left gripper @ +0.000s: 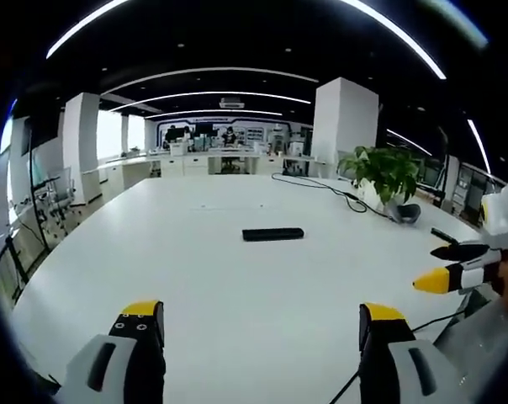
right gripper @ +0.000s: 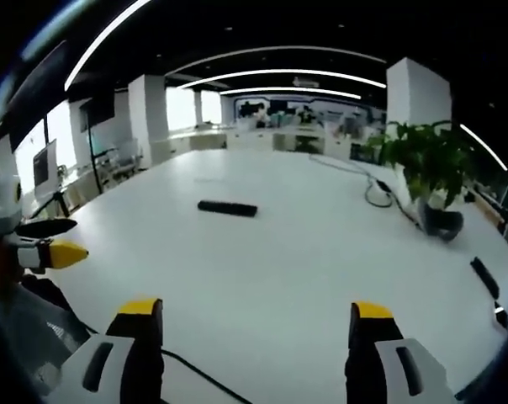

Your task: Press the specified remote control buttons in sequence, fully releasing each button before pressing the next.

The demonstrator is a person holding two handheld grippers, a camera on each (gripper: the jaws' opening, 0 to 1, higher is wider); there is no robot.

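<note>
Your left gripper (left gripper: pixel 261 324) rises from the bottom of the left gripper view, jaws spread wide over bare white table (left gripper: pixel 220 278). Your right gripper (right gripper: pixel 256 321) is likewise spread apart, pinching nothing. Beyond both, the black remote control (left gripper: pixel 272 234) lies flat mid-table, near frame centre, well apart from the jaws. A potted plant (right gripper: pixel 431 168) stands at the upper right.
</note>
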